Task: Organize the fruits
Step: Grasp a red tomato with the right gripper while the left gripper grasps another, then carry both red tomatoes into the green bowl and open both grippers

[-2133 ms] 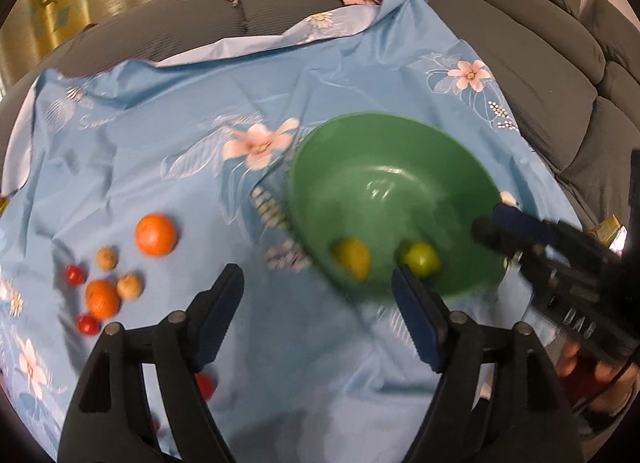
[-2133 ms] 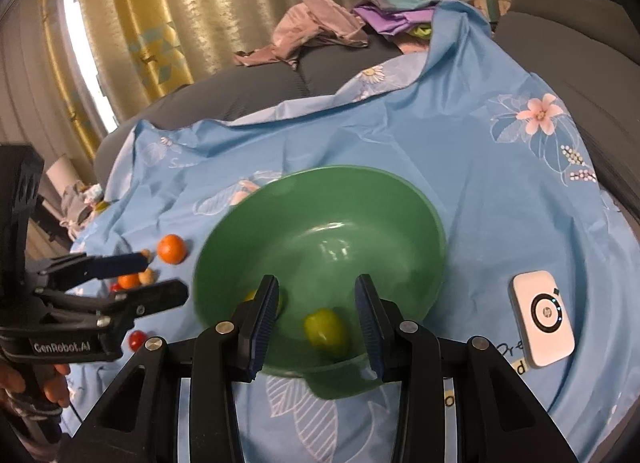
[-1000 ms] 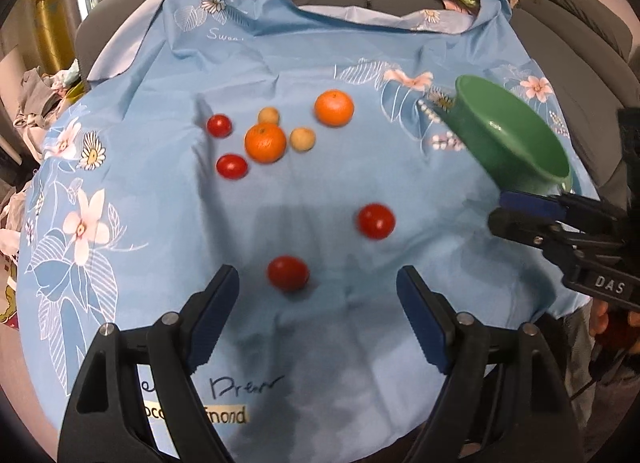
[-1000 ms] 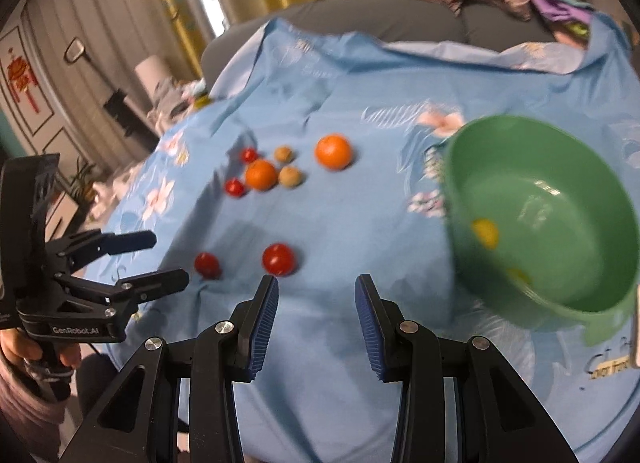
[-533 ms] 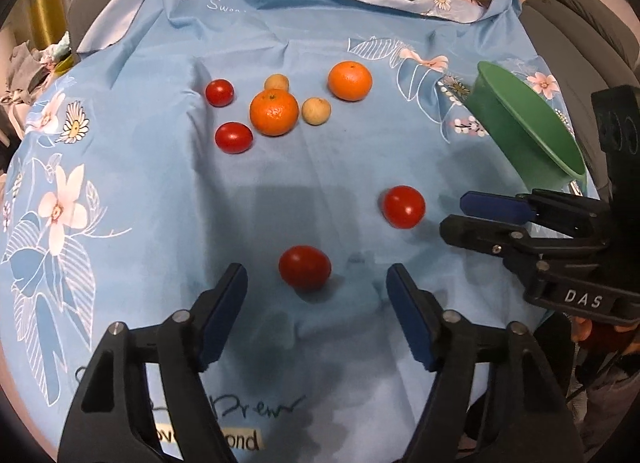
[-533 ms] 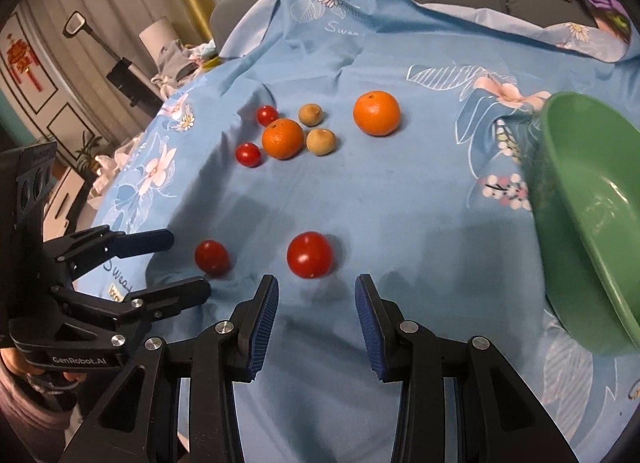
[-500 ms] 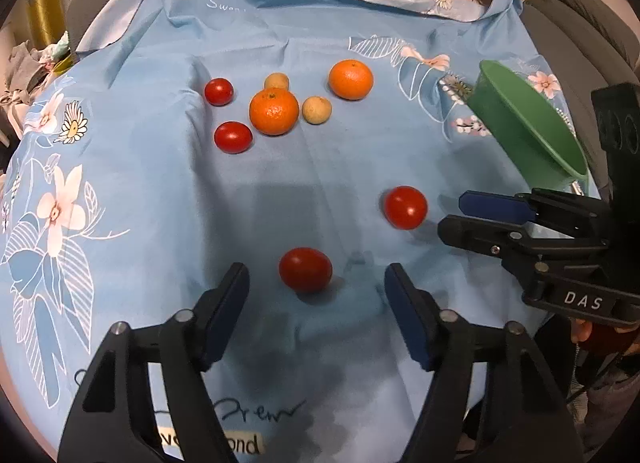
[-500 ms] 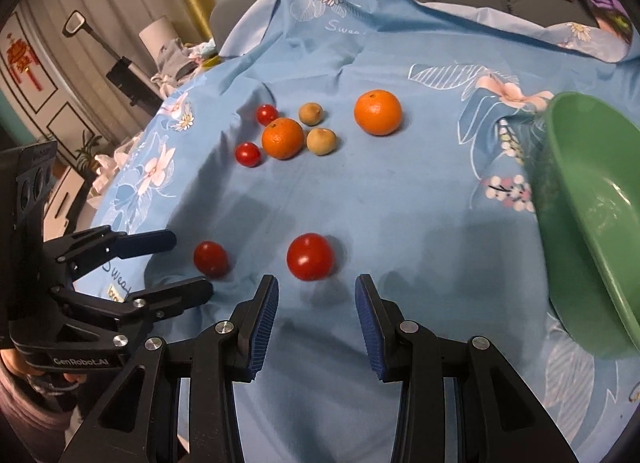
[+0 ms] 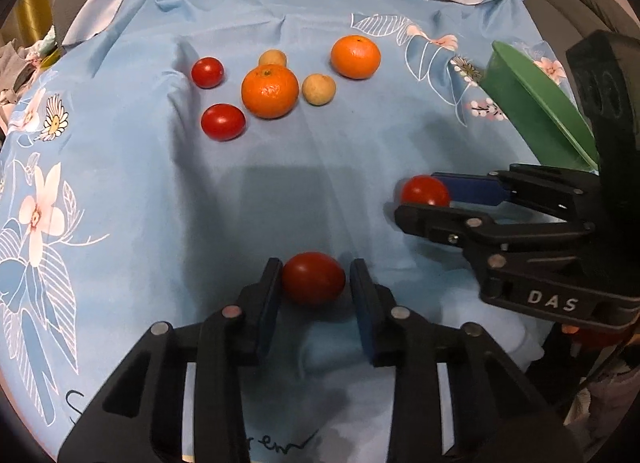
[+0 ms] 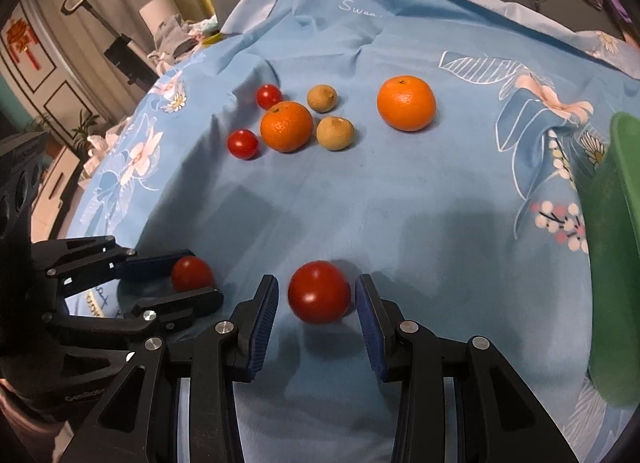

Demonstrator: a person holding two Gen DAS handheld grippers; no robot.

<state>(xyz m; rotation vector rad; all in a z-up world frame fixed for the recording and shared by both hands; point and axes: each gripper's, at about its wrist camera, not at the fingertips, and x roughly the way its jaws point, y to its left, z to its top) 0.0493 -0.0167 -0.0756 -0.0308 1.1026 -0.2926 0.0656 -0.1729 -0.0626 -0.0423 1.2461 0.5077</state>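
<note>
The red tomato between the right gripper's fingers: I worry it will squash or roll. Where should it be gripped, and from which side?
Grip the tomato across its widest middle, with the right gripper coming in low from the near side. It is round and smooth and sits loose on the cloth, so the pads must close level.

Four tomatoes (image 10: 319, 291), two oranges (image 10: 406, 103), two longans (image 10: 335, 133), one bowl (image 10: 616, 263).

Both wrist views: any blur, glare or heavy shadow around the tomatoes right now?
Left wrist: sharp, no motion blur; broad gripper shadow on the blue cloth behind the near tomato; fisheye bends the edges. Right wrist: sharp too, small highlight on its tomato, green bowl cut by the frame edge.
</note>
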